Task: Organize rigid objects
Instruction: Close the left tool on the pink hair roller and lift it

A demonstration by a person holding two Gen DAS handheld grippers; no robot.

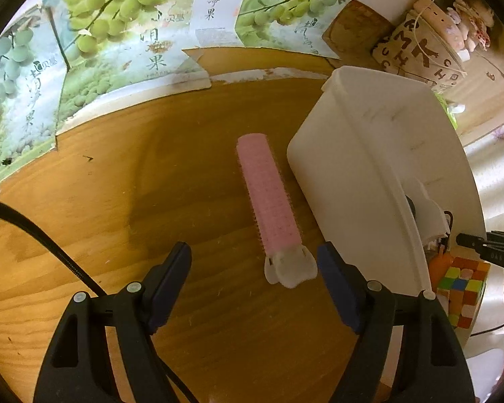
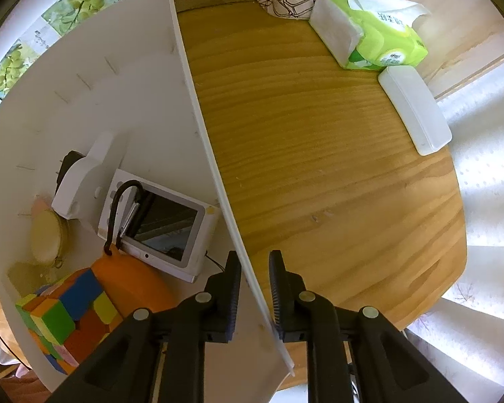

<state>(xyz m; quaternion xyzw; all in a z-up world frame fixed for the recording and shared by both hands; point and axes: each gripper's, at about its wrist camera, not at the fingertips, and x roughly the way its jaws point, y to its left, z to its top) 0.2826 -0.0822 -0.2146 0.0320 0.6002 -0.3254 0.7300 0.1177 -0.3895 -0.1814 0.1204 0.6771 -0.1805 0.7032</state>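
A pink hair roller with a white clip end (image 1: 271, 208) lies on the wooden table, just left of a white plastic bin (image 1: 359, 154). My left gripper (image 1: 253, 268) is open, its fingers either side of the roller's clip end and a little above it. My right gripper (image 2: 254, 288) straddles the bin's right wall (image 2: 198, 114); a narrow gap shows between pads and wall. Inside the bin lie a colourful cube (image 2: 64, 315), an orange item (image 2: 131, 285), a small screen device (image 2: 164, 225), a black carabiner (image 2: 124, 208), a white holder (image 2: 84, 181) and a round tin (image 2: 47, 235).
Grape-print cardboard sheets (image 1: 84, 67) lie at the table's far left. A printed fabric bag (image 1: 420, 53) stands behind the bin. A green tissue pack (image 2: 369, 30) and a white oblong case (image 2: 413, 107) lie on the table's right. A black cable (image 1: 43, 241) crosses the left.
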